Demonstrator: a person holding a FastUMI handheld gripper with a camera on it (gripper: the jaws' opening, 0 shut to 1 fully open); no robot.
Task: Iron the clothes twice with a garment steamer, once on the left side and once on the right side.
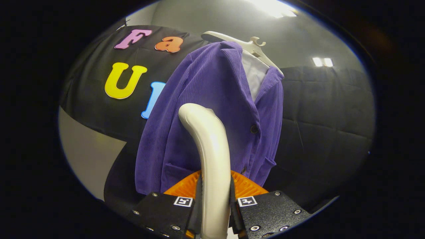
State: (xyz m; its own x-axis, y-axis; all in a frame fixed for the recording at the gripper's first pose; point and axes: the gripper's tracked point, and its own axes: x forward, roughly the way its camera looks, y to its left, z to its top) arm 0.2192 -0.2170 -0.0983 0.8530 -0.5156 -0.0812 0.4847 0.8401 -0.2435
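Steamer handle (212, 159) is pinched btwn gripper (215, 205) jaws, held up w/ purple jacket (212, 109) on hanger (252, 44) just beyond.

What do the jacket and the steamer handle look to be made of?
Jacket: purple, looks like corduroy, fine vertical ribs, matte. Steamer handle, gripped in the gripper: smooth pale plastic by its glossy highlights, though coated metal can't be ruled out.

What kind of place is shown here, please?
Probably an indoor recording booth, not a home: black cloth wall, ceiling lights, and one purple corduroy jacket on a white hanger. The gripper fingers clamp a garment steamer handle.
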